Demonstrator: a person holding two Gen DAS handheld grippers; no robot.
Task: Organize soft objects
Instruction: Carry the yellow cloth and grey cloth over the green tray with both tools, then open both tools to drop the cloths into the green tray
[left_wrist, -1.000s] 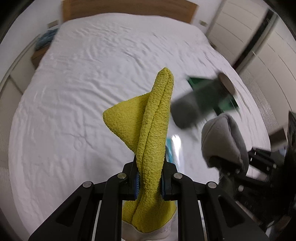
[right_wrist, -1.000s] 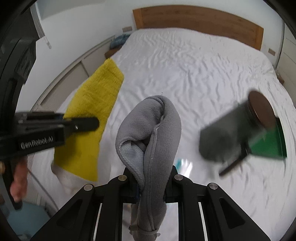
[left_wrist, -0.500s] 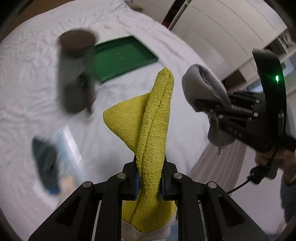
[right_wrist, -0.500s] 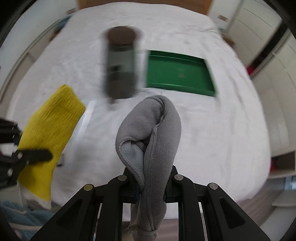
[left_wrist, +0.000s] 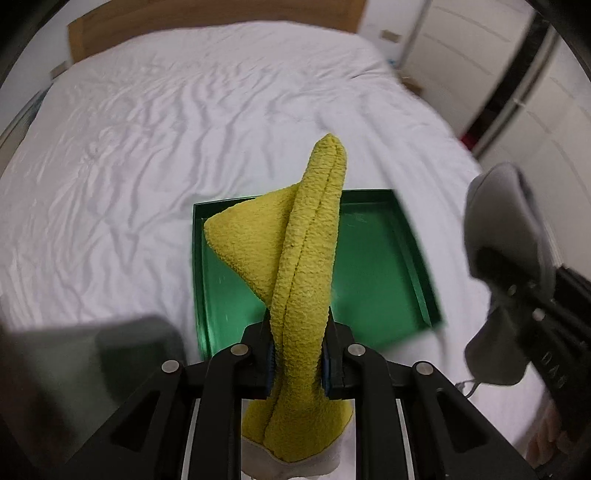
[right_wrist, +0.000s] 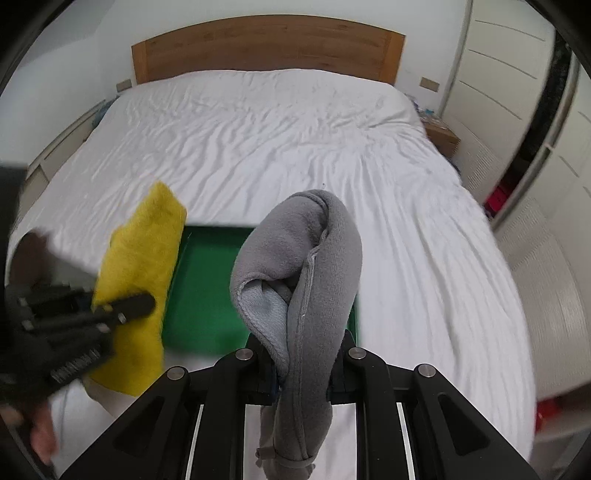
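Two soft cloths held over the tray, nothing put down yet

The left gripper (left_wrist: 297, 363) is clamped on a folded yellow terry cloth with a white hem (left_wrist: 303, 266), and the right gripper (right_wrist: 301, 369) is pinched on a bunched grey fleece cloth with a pale lining (right_wrist: 306, 280); both hang above the shallow green rectangular tray (left_wrist: 373, 273) lying on the rumpled white bedsheet (left_wrist: 129, 147). The tray shows bare where it is visible, so by my reading both placements remain to be done (a blurred dark object (left_wrist: 92, 369) at lower left is too smeared to name). Faint raised letters on the neighbouring gripper's body cannot be read; no other writing is legible.
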